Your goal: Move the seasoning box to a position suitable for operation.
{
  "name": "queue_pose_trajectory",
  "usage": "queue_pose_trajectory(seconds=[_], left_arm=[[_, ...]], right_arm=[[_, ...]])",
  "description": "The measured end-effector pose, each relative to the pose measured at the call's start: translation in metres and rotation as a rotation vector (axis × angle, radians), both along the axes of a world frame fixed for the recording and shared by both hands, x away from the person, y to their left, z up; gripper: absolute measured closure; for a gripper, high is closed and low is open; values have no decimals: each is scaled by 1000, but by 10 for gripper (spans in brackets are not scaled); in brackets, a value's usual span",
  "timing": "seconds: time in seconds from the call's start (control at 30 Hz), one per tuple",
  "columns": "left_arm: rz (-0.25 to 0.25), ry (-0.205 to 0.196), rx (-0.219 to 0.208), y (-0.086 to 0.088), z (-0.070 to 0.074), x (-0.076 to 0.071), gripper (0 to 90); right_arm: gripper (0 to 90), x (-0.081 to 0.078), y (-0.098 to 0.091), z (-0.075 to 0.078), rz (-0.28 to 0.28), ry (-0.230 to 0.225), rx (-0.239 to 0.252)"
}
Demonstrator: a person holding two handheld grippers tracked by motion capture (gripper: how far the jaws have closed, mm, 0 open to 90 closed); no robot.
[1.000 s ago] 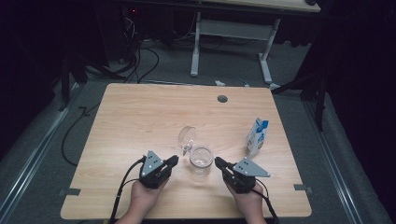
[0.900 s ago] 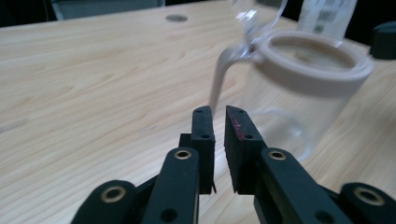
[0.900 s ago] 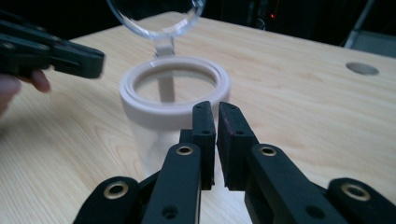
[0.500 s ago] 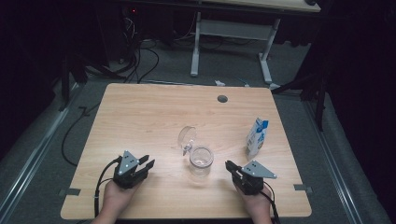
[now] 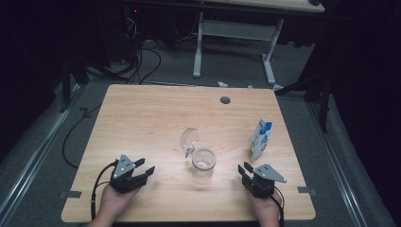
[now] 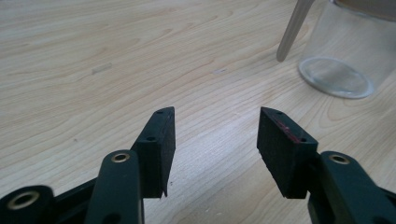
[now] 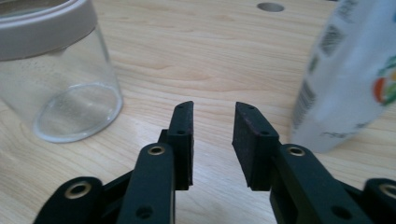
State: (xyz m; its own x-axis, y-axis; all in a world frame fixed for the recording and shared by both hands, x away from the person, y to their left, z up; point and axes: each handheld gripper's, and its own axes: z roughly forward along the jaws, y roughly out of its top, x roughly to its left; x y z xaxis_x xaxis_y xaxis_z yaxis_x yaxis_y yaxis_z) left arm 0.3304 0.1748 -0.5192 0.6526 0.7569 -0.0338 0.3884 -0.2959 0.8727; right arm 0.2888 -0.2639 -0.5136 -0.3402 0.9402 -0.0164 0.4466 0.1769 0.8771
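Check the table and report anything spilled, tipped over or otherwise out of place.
Nothing stands out. The glass jar stands upright with its hinged lid swung open, the carton is upright, and the table looks dry. Both the left gripper and right gripper are empty.

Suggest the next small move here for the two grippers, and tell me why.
Probably the right gripper reaches for the carton. The jar stands in mid-table with its lid swung open, and both grippers, whose fingers have just been opening, hold nothing. In the right gripper view the carton stands just ahead to the right, so it looks like the next thing to grasp.
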Motion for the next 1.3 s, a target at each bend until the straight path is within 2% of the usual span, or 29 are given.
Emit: queue_pose_trajectory(seconds=[0.1,0.2,0.3,0.43,0.47,0.5,0.53,0.7,0.73,0.8,0.97,1.07,1.23,1.3], left_arm=[[8,20,-28,5,1,-4,462],[22,-11,-50,7,6,-9,455],[16,-29,-46,4,7,-10,453],[16,-27,-36,1,3,-9,450],[16,-27,-36,1,3,-9,450],[19,-22,-32,2,3,-9,450],[25,-20,-33,2,2,-9,450],[32,-29,-42,5,4,-9,450],[32,-29,-42,5,4,-9,451],[34,-33,-46,6,4,-9,451],[35,-30,-52,8,3,-8,451],[34,-32,-55,9,4,-8,451],[33,-33,-54,9,4,-8,451],[32,-31,-51,8,4,-8,451]], right_arm=[[623,-4,-5,4,-33,-3,-4],[583,-8,-7,7,-54,-7,-19],[518,-6,-11,11,-77,-13,-31],[426,7,-19,17,-119,-11,-18],[426,7,-19,17,-119,-11,-18],[395,11,-20,18,-137,-11,-15],[327,19,-23,19,-175,-11,-16],[243,39,-27,22,-223,4,-32],[243,39,-27,22,-223,4,-32],[236,49,-28,24,-246,15,-37],[250,60,-30,30,-293,6,-33],[270,63,-29,32,-297,2,-50],[425,64,-29,33,-305,-2,-82],[441,62,-31,34,-307,2,-75]])
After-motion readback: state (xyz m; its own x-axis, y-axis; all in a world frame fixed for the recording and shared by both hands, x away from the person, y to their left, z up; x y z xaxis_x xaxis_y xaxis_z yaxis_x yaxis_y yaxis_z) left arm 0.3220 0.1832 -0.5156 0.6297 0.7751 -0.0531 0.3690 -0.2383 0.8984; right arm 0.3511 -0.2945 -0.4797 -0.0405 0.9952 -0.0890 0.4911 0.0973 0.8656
